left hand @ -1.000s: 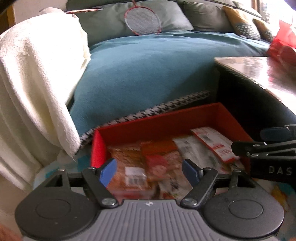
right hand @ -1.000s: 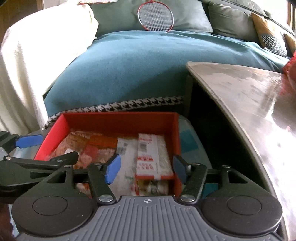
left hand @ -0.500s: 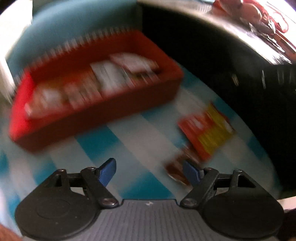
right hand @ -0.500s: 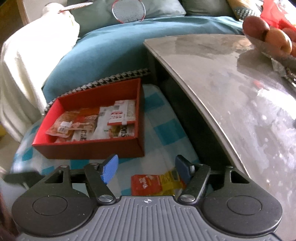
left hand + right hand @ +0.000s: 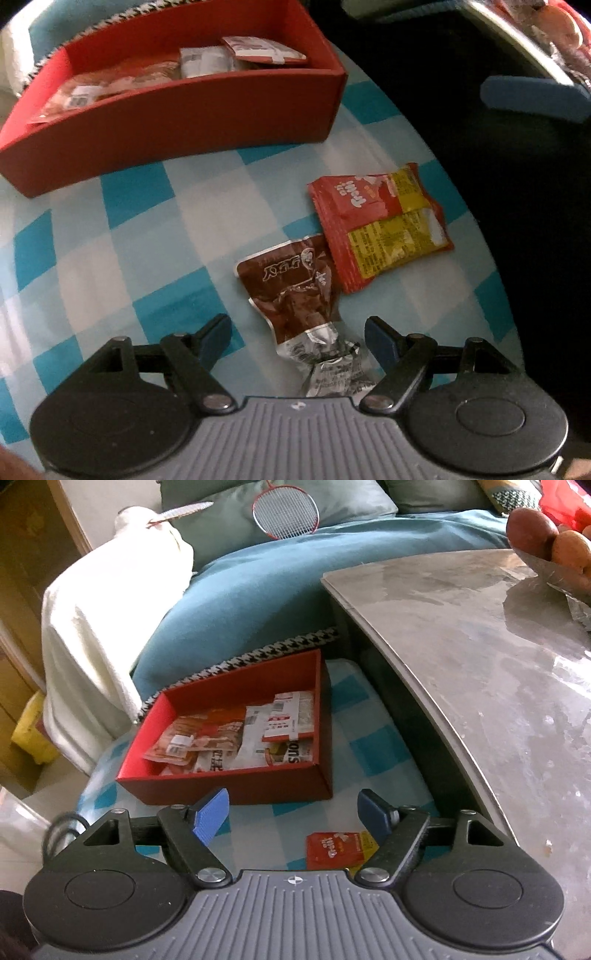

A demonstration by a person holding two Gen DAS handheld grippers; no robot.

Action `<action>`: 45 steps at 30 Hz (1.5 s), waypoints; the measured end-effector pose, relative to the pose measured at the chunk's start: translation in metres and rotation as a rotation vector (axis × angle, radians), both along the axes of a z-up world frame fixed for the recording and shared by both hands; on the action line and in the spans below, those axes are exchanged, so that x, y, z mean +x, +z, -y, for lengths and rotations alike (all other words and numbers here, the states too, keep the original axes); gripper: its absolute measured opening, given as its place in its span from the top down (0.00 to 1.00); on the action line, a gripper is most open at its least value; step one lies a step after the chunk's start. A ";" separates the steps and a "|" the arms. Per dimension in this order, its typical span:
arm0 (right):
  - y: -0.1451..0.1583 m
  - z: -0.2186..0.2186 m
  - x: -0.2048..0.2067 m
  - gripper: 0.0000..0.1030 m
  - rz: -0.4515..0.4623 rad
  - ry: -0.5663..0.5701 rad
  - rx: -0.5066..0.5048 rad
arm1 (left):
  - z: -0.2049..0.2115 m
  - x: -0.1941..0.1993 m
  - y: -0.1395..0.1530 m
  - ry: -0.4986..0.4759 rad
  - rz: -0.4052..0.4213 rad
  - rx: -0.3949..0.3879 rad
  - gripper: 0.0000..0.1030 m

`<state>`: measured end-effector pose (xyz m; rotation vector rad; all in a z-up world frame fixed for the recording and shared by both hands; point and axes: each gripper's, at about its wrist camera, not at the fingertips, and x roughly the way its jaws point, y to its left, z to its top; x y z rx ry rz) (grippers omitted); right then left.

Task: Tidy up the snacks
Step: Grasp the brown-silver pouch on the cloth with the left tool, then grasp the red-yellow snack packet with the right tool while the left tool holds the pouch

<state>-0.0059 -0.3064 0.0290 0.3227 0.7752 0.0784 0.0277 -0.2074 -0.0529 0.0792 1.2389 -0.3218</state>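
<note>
A red box point(image 5: 207, 107) holds several snack packets and sits on a blue-and-white checked cloth point(image 5: 147, 236); it also shows in the right wrist view point(image 5: 258, 788). A brown snack packet point(image 5: 295, 284) and a red-and-yellow packet point(image 5: 384, 225) lie loose on the cloth in front of the box. My left gripper point(image 5: 297, 334) is open and empty, low over the near end of the brown packet. My right gripper point(image 5: 293, 808) is open and empty, higher up, above the red-and-yellow packet point(image 5: 336, 849).
A grey stone-topped table point(image 5: 480, 657) stands to the right, with a fruit bowl point(image 5: 554, 554) on it. A teal-covered sofa point(image 5: 258, 587) with a badminton racket point(image 5: 286, 511) lies behind. A white towel point(image 5: 107, 638) hangs at the left.
Both grippers have pulled back from over the box. The left one has dropped down over the loose packets on the cloth. The right one has risen and looks down at the box.
</note>
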 end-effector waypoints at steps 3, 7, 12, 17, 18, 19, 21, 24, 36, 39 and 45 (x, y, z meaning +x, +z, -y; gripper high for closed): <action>0.000 0.001 -0.002 0.20 -0.001 0.010 0.009 | 0.006 -0.009 -0.002 0.024 0.042 0.030 0.31; -0.002 0.002 -0.003 0.20 -0.010 0.017 0.009 | 0.007 -0.026 -0.002 -0.077 0.117 0.093 0.51; -0.011 0.003 0.000 0.20 -0.048 0.023 0.015 | -0.032 -0.025 0.004 -0.110 0.079 0.095 0.65; -0.031 0.012 0.006 0.20 -0.137 -0.027 0.064 | -0.081 -0.021 0.005 -0.109 0.064 0.121 0.66; -0.035 0.013 0.006 0.19 -0.154 -0.047 0.065 | -0.089 -0.020 0.005 -0.109 0.058 0.114 0.66; -0.040 0.014 0.006 0.19 -0.174 -0.072 0.063 | -0.096 -0.020 0.005 -0.113 0.057 0.115 0.66; -0.051 0.016 0.003 0.19 -0.215 -0.135 0.082 | -0.107 -0.022 0.005 -0.123 0.063 0.107 0.66; -0.069 0.016 0.002 0.18 -0.268 -0.222 0.125 | -0.114 -0.022 0.006 -0.125 0.064 0.068 0.66; -0.090 0.005 0.030 0.05 -0.319 -0.403 0.122 | -0.132 -0.018 0.009 -0.125 -0.007 -0.028 0.67; -0.094 0.007 0.021 0.02 -0.326 -0.435 0.127 | -0.129 -0.018 0.009 -0.125 -0.006 -0.019 0.67; -0.097 0.007 0.015 0.02 -0.357 -0.469 0.177 | -0.130 -0.016 0.009 -0.121 -0.013 -0.027 0.67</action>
